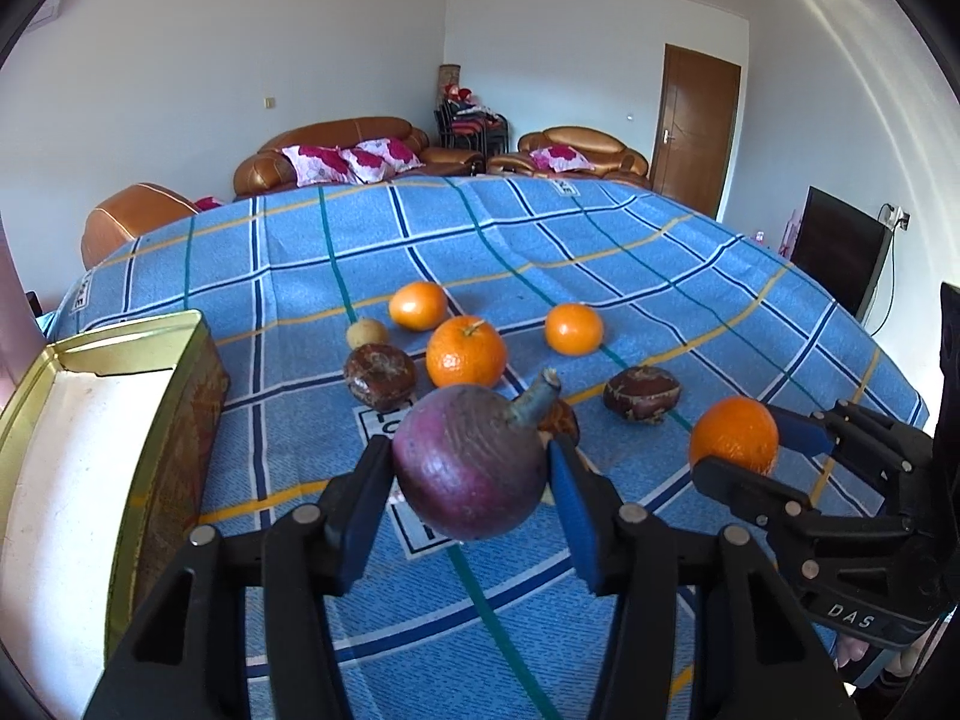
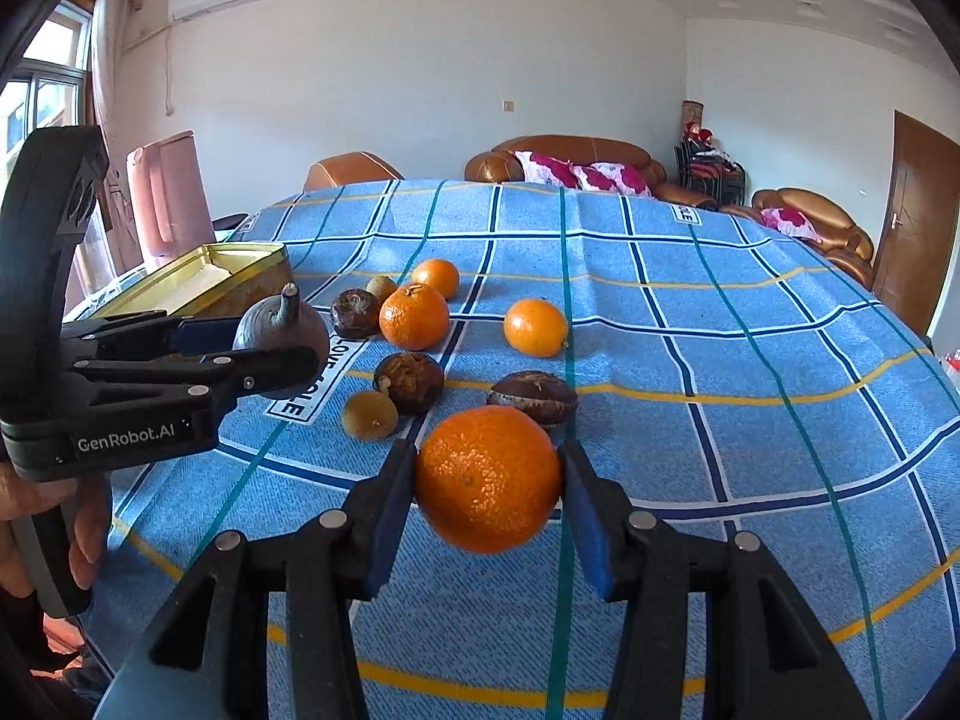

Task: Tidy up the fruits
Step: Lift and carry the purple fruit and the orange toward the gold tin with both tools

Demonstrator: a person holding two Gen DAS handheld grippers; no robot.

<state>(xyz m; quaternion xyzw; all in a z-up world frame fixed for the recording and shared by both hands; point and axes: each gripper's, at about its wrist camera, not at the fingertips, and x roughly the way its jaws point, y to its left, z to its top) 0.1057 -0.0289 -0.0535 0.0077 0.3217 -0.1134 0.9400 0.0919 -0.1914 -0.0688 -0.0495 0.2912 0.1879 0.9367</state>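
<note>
Left wrist view:
Our left gripper (image 1: pixel 471 471): we pinch a purple fruit (image 1: pixel 471 462) between the blue pads, stem pointing up and right, lifted off the blue checked cloth (image 1: pixel 600 252).
Our right gripper (image 1: pixel 741 450): it enters from the right, clamped on an orange (image 1: pixel 733 433).
Tin box (image 1: pixel 150 420): open, at the near left, nothing visible in it from here.
Loose fruit: three oranges (image 1: pixel 466 351) past the purple fruit, with brown fruits (image 1: pixel 380 375) left and right of them.

Right wrist view:
Our right gripper (image 2: pixel 487 477): we squeeze the orange (image 2: pixel 487 477), pads pressing both its sides, above the cloth (image 2: pixel 750 330).
Our left gripper (image 2: pixel 282 339): at the left, closed on the purple fruit (image 2: pixel 282 327), with the tin box (image 2: pixel 216 276) just behind it.
Hand (image 2: pixel 60 516): it grips the left handle at the near left edge.
Loose fruit: three oranges (image 2: pixel 414 317) and several brown fruits (image 2: pixel 410 381) lie in the middle of the cloth.
</note>
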